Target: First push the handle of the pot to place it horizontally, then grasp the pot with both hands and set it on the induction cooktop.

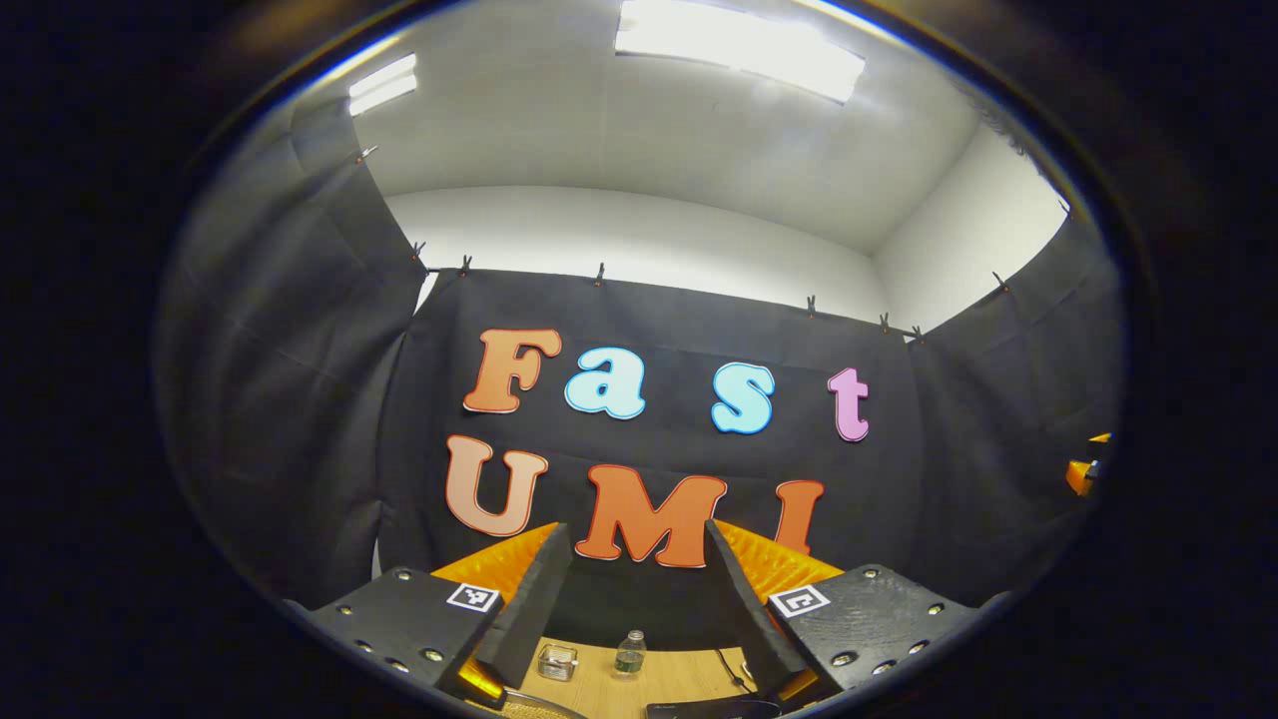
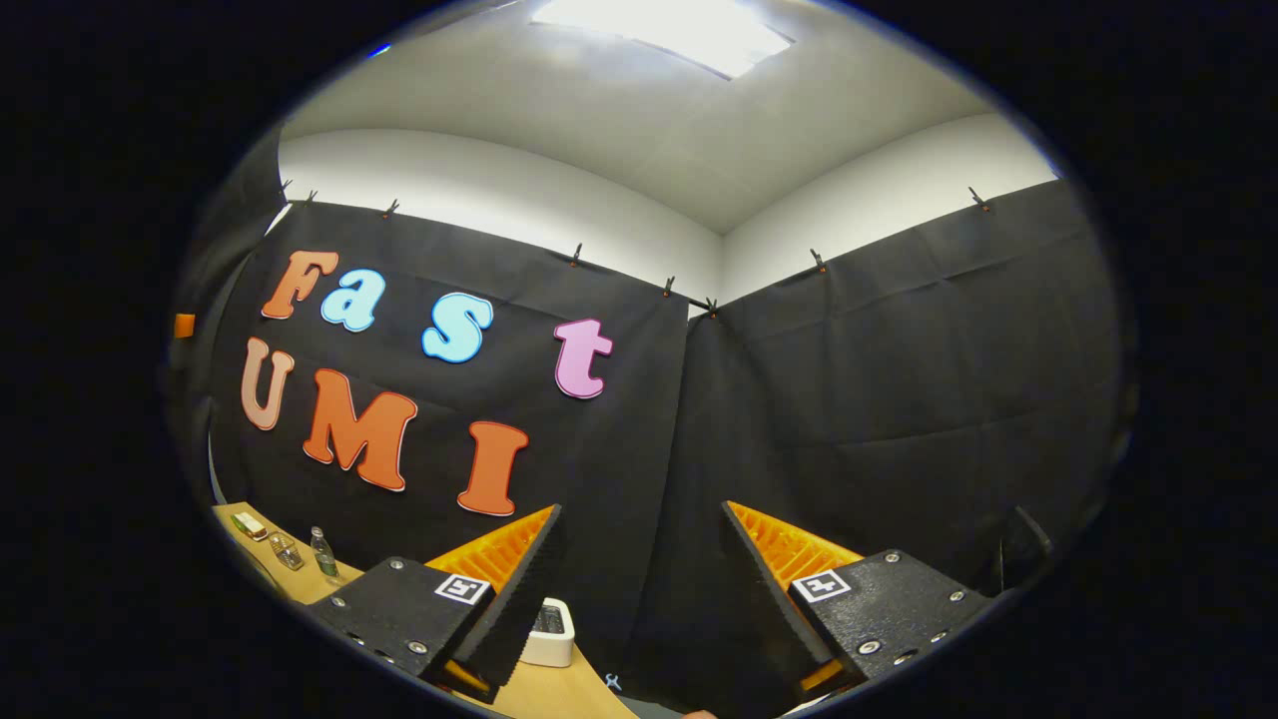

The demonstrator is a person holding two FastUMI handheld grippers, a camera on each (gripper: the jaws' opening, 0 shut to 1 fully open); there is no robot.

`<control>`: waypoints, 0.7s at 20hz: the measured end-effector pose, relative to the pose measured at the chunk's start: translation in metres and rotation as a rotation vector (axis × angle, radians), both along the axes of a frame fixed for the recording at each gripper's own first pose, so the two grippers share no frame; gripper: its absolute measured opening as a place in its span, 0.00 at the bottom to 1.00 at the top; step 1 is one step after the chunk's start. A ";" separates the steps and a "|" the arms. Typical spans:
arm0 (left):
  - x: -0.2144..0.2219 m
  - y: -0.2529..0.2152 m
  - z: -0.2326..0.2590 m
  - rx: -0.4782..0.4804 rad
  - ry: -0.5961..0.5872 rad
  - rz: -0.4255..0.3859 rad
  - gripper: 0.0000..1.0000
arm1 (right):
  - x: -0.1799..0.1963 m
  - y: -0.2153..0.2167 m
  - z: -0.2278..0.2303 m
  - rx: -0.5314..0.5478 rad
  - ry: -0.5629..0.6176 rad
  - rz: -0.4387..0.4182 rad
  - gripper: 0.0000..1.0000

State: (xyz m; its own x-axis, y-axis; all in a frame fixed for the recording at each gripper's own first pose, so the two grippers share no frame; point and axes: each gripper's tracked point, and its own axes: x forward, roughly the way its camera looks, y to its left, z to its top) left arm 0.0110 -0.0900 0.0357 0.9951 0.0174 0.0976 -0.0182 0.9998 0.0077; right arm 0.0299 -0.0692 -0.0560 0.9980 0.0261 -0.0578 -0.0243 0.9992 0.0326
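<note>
Left gripper point(image 1: 639, 599) agape — beyond, small bottle point(image 1: 629, 654) upright on table point(image 1: 679, 674).

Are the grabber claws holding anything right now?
No. The left gripper and the right gripper both have their fingers spread wide with nothing between them, raised toward the booth wall above the table.

In the left gripper view the tabletop point(image 1: 679, 677) shows as a thin strip at six o'clock, its near part cut off. A dark flat object point(image 1: 714, 709) at the bottom edge is cropped; what it is cannot be told. A metallic rim point(image 1: 534, 707) at seven o'clock is mostly cut away. The small clear box point(image 1: 557, 661) is too small to identify. In the right gripper view the white box point(image 2: 549, 631) is half hidden behind the right tongs' finger point(image 2: 519, 589), and the small items point(image 2: 268, 537) at eight o'clock are too tiny to name.
</note>
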 end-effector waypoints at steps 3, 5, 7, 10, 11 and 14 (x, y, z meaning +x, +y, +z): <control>0.007 0.003 0.006 0.022 -0.021 0.004 0.80 | -0.001 -0.007 0.004 -0.007 0.003 -0.018 0.94; 0.013 0.004 0.005 0.025 -0.027 -0.015 0.80 | -0.002 -0.013 0.013 -0.015 -0.013 -0.053 0.94; 0.018 0.013 0.006 0.036 -0.025 -0.029 0.83 | -0.005 -0.014 0.022 -0.013 -0.025 -0.092 0.94; 0.026 0.034 0.012 0.060 -0.029 -0.028 0.80 | -0.010 -0.003 0.034 -0.006 -0.032 -0.103 0.94; 0.028 0.041 0.014 0.071 -0.033 -0.027 0.80 | -0.011 0.000 0.038 -0.011 -0.036 -0.108 0.94; 0.033 0.056 0.016 0.093 -0.033 -0.026 0.80 | -0.014 0.013 0.048 -0.024 -0.050 -0.120 0.94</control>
State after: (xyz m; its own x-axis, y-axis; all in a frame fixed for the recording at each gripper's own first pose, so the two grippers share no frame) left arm 0.0442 -0.0340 0.0514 0.9912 -0.0191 0.1308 0.0060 0.9949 0.1002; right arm 0.0164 -0.0562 -0.0082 0.9955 -0.0945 -0.0068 0.0946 0.9955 0.0100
